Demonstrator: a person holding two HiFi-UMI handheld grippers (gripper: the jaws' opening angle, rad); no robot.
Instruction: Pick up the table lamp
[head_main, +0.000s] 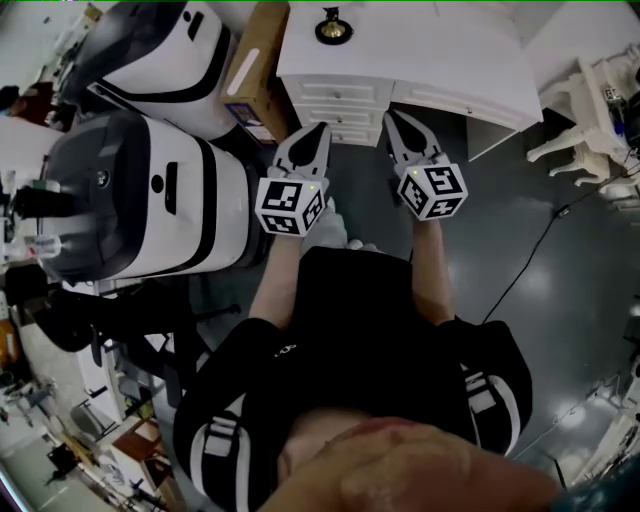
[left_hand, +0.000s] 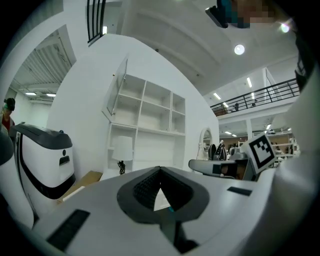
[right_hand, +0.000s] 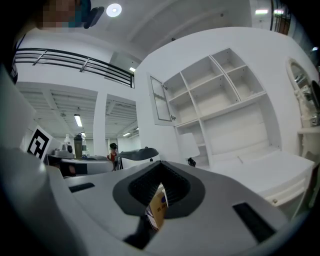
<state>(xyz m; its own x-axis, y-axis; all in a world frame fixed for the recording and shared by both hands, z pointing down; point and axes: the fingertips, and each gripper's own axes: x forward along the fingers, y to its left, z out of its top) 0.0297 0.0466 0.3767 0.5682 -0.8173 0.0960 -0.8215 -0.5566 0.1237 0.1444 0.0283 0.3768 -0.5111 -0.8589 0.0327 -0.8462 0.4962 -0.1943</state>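
White with black bands, two bulky rounded machines (head_main: 150, 190) fill the far left of your head view, on a dark glossy floor (head_main: 560, 330). Just right of them a brown cardboard box (head_main: 255, 70) stands against the side of the white desk (head_main: 440, 50).

Your left gripper (head_main: 321, 128) comes next. It is held out level towards the desk's drawer fronts, short of them. In its own view the jaws meet at the tips, pinched together with nothing between them. Only a small gap shows behind the tips, with the pale desk beyond.

The table lamp (head_main: 333, 28) stands upright on the desk top near the back edge. From above it lies just beyond and between your two grippers. The left gripper view shows its white shade on a thin dark stem (left_hand: 122, 151), in front of a white shelf unit (left_hand: 145, 120), and clear of the jaws.

Your right gripper (head_main: 391, 116) is held level beside the left one, the two apart, and points at the same drawers. Its jaws are also closed tip to tip and carry nothing. The brown seen through the gap behind them is the box in the background. In that view the lamp sits just right of the jaw tips, further off, untouched.

At the right a black cable (head_main: 530, 250) trails across the floor.
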